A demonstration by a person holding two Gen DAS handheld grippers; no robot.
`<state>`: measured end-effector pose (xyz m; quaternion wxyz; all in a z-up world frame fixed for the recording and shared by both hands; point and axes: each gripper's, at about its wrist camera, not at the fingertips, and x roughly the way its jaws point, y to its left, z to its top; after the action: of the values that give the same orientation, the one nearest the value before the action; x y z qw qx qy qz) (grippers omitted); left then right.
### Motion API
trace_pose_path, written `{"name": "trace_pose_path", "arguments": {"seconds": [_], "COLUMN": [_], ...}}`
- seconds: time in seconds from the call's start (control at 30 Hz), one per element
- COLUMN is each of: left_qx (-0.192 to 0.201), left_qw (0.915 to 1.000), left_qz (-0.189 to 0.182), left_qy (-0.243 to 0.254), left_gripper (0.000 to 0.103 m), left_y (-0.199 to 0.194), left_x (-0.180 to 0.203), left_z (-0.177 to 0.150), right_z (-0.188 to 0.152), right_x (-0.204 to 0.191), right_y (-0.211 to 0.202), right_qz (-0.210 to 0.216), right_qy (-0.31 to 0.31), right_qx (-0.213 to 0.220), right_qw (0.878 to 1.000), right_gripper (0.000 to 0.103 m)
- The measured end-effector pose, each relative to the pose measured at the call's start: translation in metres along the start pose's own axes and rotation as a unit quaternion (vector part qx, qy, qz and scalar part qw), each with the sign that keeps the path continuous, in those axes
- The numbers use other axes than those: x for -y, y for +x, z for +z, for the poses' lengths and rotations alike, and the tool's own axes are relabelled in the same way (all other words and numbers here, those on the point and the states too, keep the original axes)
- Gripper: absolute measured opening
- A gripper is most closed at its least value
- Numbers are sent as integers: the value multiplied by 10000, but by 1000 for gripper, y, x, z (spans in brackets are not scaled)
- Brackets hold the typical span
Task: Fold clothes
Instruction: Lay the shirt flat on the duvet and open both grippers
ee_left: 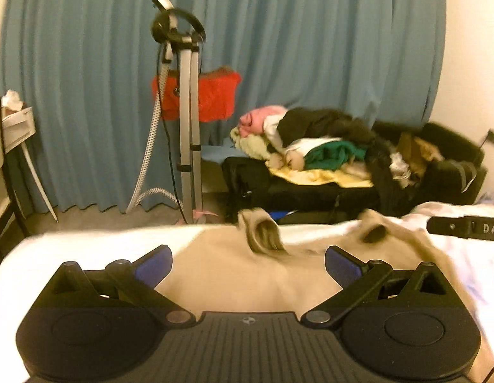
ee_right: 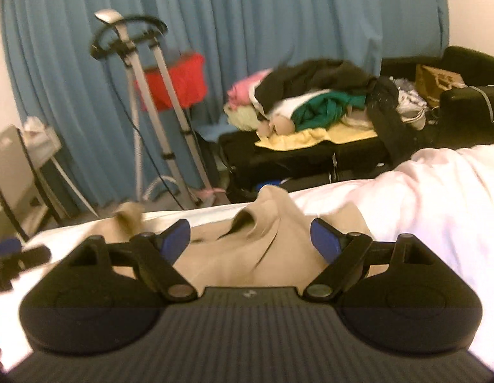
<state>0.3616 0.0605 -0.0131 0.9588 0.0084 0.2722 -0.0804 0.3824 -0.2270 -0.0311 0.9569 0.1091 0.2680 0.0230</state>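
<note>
White bedding carries beige garment (suitcase heaped with clothes).

Counted: two grippers, the left gripper and the right gripper, each with two blue-padded fingers set wide apart. One beige garment lies on one white bed in the near field. At the far side stand one garment steamer, one red item behind it, one blue curtain, and one heap of clothes, its pieces too jumbled to count.
</note>
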Motion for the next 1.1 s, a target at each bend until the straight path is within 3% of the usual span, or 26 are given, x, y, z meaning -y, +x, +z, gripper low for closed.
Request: {"name": "trace_pose_path", "arguments": {"seconds": [0.13, 0.3, 0.47, 0.6, 0.8, 0.97, 1.1], "left_qx": [368, 500, 716, 685, 121, -168, -347], "left_qw": [9993, 9982, 9953, 9907, 9754, 9647, 9588], "left_qz": [-26, -46, 12, -48, -79, -42, 73], "left_qy": [-87, -322, -645, -1178, -2198, -2629, -2820], "left_gripper": [103, 103, 103, 103, 103, 103, 102], "left_y": [-98, -201, -285, -312, -326, -305, -270], "left_x": [16, 13, 0, -23, -43, -51, -58], "left_z": [-26, -44, -53, -48, -38, -53, -70], "right_z": [-21, -48, -69, -83, -95, -118, -146], "right_x": [-12, -29, -43, -48, -58, -52, -42], "right_y": [-87, -190, -263, -306, -324, -307, -292], "right_qz": [110, 128, 141, 12, 126, 309, 501], "right_qy": [-12, -110, -200, -77, -88, 70, 451], "right_qx": [337, 572, 645, 657, 610, 450, 667], "right_qw": [9994, 9982, 9976, 9978, 9980, 9985, 9955], "right_gripper": [84, 84, 84, 84, 84, 84, 84]}}
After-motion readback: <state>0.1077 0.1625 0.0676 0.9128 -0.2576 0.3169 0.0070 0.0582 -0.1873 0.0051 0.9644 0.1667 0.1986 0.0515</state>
